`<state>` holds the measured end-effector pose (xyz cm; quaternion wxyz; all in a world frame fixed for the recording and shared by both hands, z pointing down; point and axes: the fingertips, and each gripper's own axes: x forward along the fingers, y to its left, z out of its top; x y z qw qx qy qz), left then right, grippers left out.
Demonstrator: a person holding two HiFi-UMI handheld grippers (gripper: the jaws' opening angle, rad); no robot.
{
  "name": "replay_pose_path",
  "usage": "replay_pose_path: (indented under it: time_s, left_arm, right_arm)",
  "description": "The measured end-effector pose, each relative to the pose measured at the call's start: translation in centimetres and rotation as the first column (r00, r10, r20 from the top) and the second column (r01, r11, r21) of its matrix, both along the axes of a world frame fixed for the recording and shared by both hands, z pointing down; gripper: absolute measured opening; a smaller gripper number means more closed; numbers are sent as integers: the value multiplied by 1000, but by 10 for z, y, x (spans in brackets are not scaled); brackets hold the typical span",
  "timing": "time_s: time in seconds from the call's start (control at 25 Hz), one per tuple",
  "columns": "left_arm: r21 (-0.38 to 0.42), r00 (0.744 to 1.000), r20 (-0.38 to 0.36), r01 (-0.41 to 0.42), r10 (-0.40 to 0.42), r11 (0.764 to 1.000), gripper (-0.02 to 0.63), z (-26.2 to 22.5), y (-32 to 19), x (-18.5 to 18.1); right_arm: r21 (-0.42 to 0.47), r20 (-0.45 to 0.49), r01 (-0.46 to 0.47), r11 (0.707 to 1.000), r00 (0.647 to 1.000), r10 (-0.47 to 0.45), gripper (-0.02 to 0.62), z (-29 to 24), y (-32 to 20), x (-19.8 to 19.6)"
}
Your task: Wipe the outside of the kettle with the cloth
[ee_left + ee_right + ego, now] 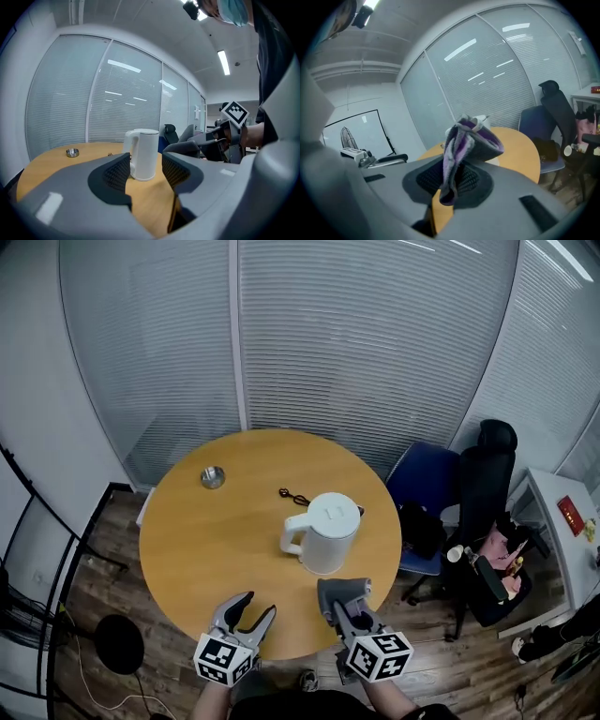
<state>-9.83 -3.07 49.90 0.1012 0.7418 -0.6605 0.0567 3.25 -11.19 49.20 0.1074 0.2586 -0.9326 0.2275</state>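
Tabletop (pixel 187 549) of round wood carries little. At its far left sits a small metal dish (pixel 213 477), well apart from everything else. Nearer the person, the left gripper (pixel 258 607) hangs over the near edge with its jaws wide apart and nothing between them; its own view looks through the gap at the kettle (pixel 143 154) some way ahead. The kettle stands upright, right of centre, with its long axis vertical, the lid on and the handle turned to the left. A small dark thing (pixel 293 495) lies just behind it. Just this side of the kettle's base is the right gripper (pixel 349 610), its jaws clamped on a bunched grey and purple cloth (pixel 466 150) that sticks up and forward past the tips. This hand is the nearer one, and the kettle lies straight ahead of it, so the wipe likely starts on the near wall. The left side has open table, while the right edge is close, with chairs (pixel 427 488) beyond it, leaving less room to swing round there.
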Motion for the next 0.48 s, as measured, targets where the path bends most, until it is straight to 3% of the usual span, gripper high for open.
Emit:
replay_pose_path:
  time_s: [0.24,0.48]
  left_arm:
    - [-14,993,8,-115,115,993,199,-1,-38,-31]
    - [-20,964,44,-263,263,965,199,-6,-75,-52]
  right_arm:
    - [-12,-6,-104,994,995,104,41,3,-14,-21]
    - [-25,7,-223,974,975,224,41,4,-20,-43]
